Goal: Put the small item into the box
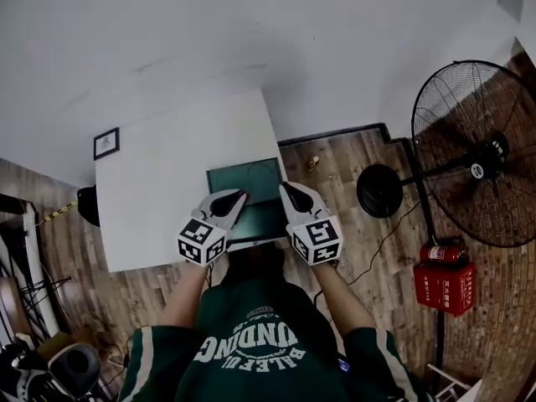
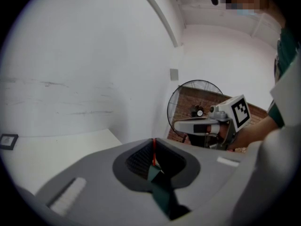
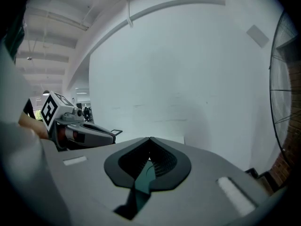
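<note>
White table [image 1: 151, 199] carries green box [image 1: 244, 179] — left claw [image 1: 240, 196] and right claw [image 1: 283, 188], closed empty, above it.

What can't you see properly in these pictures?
Small item: no view shows it plainly. The left gripper view has only a red sliver where the left tongs meet, too thin to name.
Box: in the head view its near part hides under the left tongs and right tongs; its inside is too small to read.
Speck on the floor: head view, too small to name.
</note>
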